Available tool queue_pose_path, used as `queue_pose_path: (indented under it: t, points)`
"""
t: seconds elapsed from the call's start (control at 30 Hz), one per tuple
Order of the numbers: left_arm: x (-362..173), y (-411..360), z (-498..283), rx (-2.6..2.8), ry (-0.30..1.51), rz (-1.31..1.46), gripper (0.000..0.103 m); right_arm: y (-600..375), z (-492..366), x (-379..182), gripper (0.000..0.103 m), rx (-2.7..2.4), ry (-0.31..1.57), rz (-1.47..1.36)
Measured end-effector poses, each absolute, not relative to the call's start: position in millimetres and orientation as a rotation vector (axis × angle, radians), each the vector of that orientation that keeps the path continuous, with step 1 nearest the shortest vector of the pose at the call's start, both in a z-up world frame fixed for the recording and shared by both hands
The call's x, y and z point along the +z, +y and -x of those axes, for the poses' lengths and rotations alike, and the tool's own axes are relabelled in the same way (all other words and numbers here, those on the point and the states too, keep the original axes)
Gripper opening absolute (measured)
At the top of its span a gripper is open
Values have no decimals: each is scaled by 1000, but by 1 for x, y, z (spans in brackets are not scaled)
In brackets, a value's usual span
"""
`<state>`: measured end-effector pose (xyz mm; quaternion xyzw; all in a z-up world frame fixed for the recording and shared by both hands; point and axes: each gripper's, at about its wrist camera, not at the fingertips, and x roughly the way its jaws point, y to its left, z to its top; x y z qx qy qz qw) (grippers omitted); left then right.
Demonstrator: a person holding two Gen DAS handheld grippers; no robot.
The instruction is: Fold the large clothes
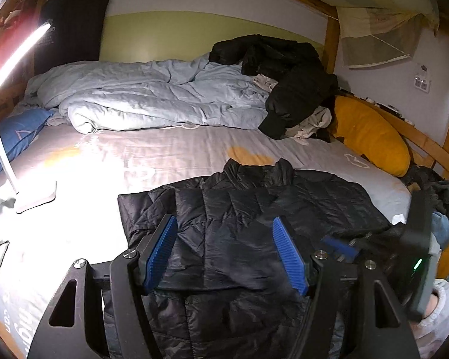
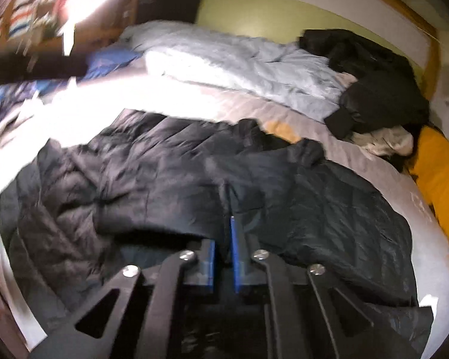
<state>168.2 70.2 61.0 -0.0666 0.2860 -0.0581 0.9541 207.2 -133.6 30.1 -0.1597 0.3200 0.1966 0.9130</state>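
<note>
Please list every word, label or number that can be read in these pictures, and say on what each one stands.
"nigh": orange letters lying sideways on the grey bedsheet, only partly seen, so the reading is uncertain.
"can": small letters beside it on the same sheet, also uncertain.
White print on the dark hanging garment: too small to read.
Black quilted jacket: no label shows.
Right wrist view: too blurred to read anything.

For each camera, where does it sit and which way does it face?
Left wrist: on the left gripper, jaws open, above the black jacket, facing across the bed to the quilt; a sleeve cuff shows.
Right wrist: on the right gripper, nearly shut on a jacket fold, facing the same way, blurred.
Both show jacket, quilt, yellow pillow.
</note>
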Motion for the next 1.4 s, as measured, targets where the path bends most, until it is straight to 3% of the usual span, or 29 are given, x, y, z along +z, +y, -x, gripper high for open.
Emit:
queue_pose_path:
  t: [0.23,0.5,0.63,0.73,0.9,1.03,1.2,1.27,1.4]
  points:
    - [50,76,-176,-81,613,138,65,-194,-242,59,4,200,656,189]
    - [34,78,-188,-29,671,121,65,-270,-295,33,5,63,860,25]
    - [22,82,-197,11,710,110,65,-280,-300,32,17,73,885,-13]
    - [16,87,-200,22,730,123,65,-283,-297,40,42,50,858,-6]
    - [15,86,-202,29,730,119,65,-301,-295,51,45,14,828,-45]
    - [16,81,-202,26,731,105,65,-323,-298,58,53,-14,813,-111]
    - [10,78,-205,30,746,73,65,-337,-299,65,67,-18,786,-143]
    - [5,78,-208,31,768,72,65,-338,-303,61,81,19,810,-156]
    - [-9,77,-216,48,815,60,65,-340,-311,48,82,37,880,-152]
